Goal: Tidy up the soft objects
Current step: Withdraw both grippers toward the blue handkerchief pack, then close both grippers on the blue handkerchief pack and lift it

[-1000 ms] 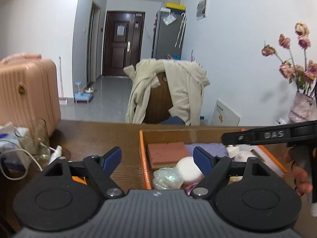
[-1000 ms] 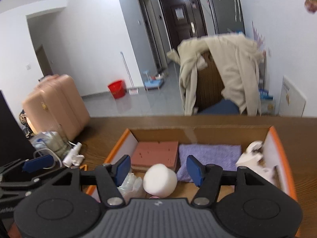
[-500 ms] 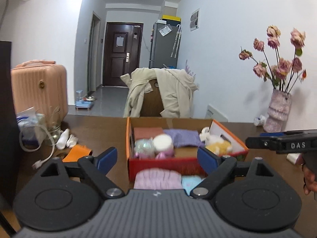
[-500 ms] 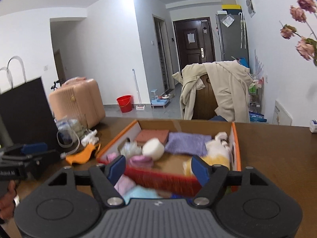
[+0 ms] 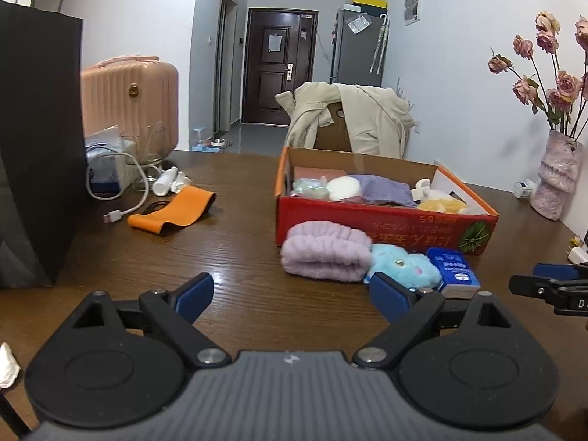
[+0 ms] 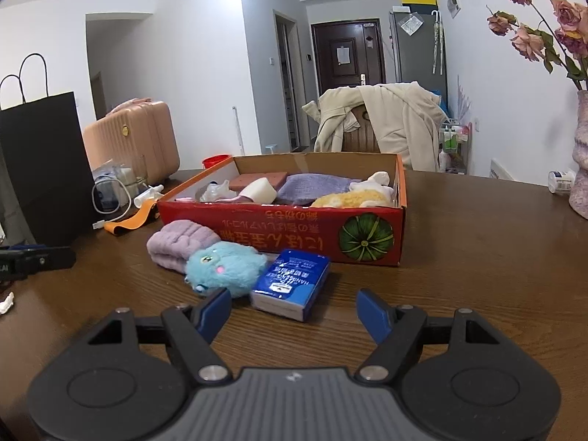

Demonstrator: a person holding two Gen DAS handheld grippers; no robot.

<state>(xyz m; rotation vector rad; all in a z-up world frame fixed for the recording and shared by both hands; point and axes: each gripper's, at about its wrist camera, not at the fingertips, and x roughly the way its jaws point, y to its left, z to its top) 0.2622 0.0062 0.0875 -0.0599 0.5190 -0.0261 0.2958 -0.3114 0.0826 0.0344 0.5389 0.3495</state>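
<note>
A red cardboard box (image 5: 386, 220) (image 6: 279, 231) stands on the brown table, holding a white puff (image 5: 343, 188), a purple cloth (image 5: 386, 191) and a yellow plush (image 5: 441, 205). In front of it lie a lilac fluffy roll (image 5: 325, 253) (image 6: 180, 244), a blue plush toy (image 5: 404, 266) (image 6: 224, 264) and a blue tissue pack (image 5: 454, 268) (image 6: 294, 281). My left gripper (image 5: 290, 292) hovers short of the roll, jaws opening with nothing between them. My right gripper (image 6: 294, 308) is open and empty just short of the tissue pack.
A black paper bag (image 5: 36, 147) stands at the left. An orange band (image 5: 172, 213), a white cable (image 5: 121, 198) and a glass jar lie near it. A vase of dried roses (image 5: 558, 183) sits at the right. Behind the table is a chair with a beige coat (image 6: 397, 125).
Both grippers have drawn back from over the box and sunk lower. The box now sits farther off, and the roll, toy and tissue pack have come into view. Both jaws stand wider.
</note>
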